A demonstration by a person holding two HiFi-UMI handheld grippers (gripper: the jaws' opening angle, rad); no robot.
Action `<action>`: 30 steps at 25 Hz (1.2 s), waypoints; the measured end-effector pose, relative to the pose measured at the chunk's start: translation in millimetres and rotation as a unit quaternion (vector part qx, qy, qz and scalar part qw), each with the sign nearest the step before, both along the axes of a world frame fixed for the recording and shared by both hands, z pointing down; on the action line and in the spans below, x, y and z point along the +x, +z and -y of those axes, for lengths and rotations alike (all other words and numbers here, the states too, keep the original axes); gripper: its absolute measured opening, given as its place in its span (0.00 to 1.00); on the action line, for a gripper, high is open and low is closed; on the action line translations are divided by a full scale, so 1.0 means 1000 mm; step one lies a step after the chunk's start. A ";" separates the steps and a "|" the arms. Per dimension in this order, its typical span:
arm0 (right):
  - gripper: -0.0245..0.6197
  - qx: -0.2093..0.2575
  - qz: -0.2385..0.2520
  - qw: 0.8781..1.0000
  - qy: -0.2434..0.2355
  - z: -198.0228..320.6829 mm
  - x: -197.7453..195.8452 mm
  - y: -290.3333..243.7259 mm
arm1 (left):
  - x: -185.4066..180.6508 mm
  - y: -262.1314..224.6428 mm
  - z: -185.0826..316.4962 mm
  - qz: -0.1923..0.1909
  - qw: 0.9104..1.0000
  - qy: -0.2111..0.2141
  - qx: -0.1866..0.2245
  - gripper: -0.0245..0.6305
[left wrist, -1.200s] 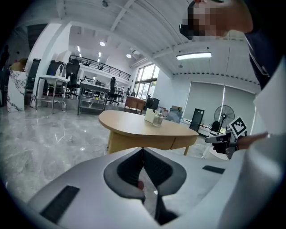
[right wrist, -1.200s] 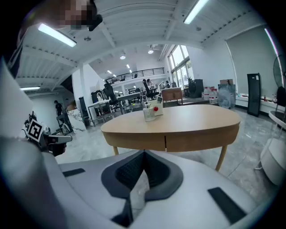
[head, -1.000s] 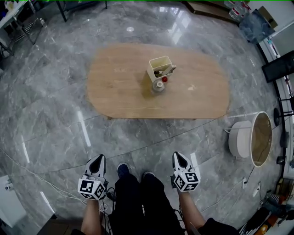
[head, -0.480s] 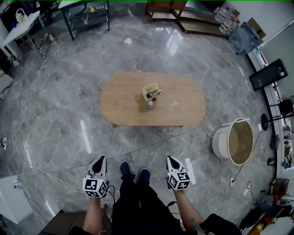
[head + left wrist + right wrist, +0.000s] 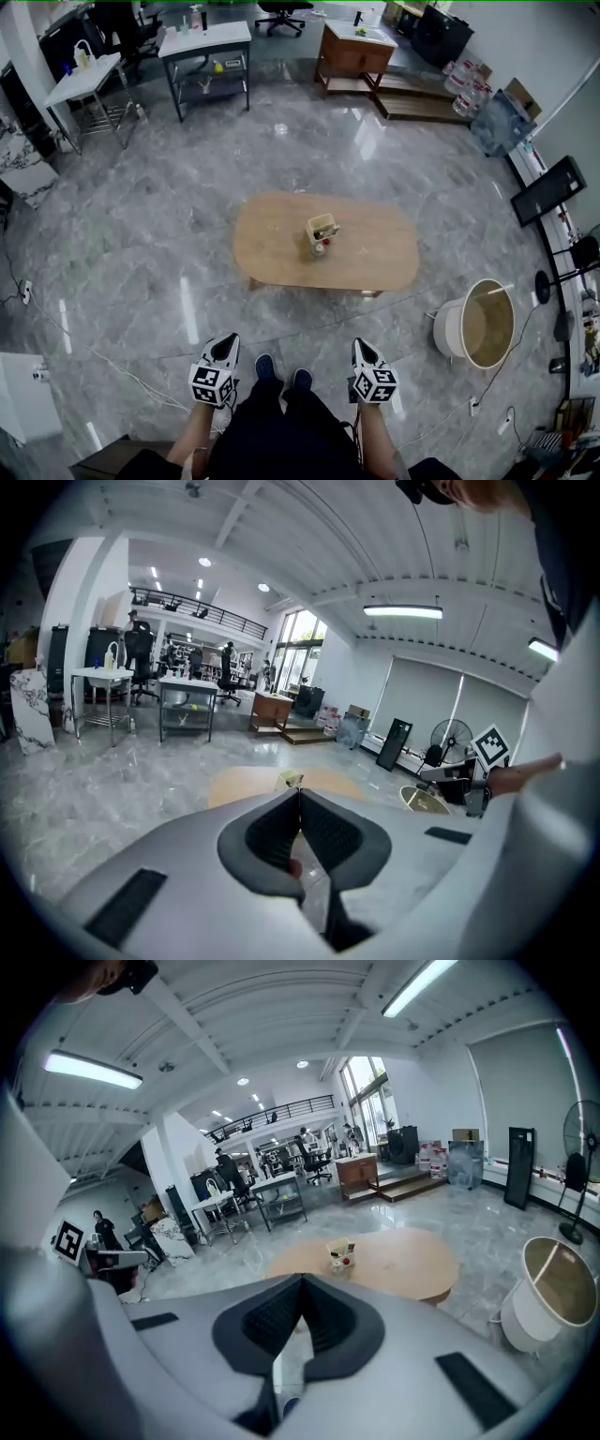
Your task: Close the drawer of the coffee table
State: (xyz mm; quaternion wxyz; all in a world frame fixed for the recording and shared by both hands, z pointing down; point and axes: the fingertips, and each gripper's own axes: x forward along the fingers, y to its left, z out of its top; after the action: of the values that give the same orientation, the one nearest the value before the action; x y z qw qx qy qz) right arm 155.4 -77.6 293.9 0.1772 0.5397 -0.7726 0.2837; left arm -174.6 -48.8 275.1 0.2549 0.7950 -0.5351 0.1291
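Coffee table (image 5: 281, 246), well apart; drawer not discernible.
Likely rigid, free-sliding: push its front squarely. Left gripper (image 5: 228, 340), right gripper (image 5: 361, 344): fingers pressed together, empty.

Head view steeply down, far; gripper views level; share coffee table (image 5: 375, 248).

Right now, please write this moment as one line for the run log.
left gripper: shut, empty | right gripper: shut, empty | coffee table: ahead, untouched | drawer: not visible
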 end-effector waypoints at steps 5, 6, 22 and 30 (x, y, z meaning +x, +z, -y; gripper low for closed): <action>0.08 0.015 0.006 1.000 -0.015 -0.004 0.001 -0.026 | 0.009 -0.032 -0.003 0.001 1.000 -0.008 0.022 0.08; 0.08 0.018 0.009 1.000 -0.018 -0.005 0.003 -0.030 | 0.013 -0.036 -0.004 0.001 1.000 -0.010 0.025 0.08; 0.08 0.000 0.031 0.998 -0.049 -0.018 0.014 -0.026 | 0.041 -0.056 -0.030 0.000 0.999 -0.036 0.039 0.08; 0.08 -0.001 0.034 0.998 -0.061 -0.014 0.013 -0.029 | 0.040 -0.053 -0.034 0.002 0.998 -0.042 0.036 0.08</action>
State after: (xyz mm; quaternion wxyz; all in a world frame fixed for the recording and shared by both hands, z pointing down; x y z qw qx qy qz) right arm 168.0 -63.6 264.9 0.1687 0.4814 -0.8093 0.2911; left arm -134.5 -14.9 222.0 0.2298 0.7801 -0.5731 0.1005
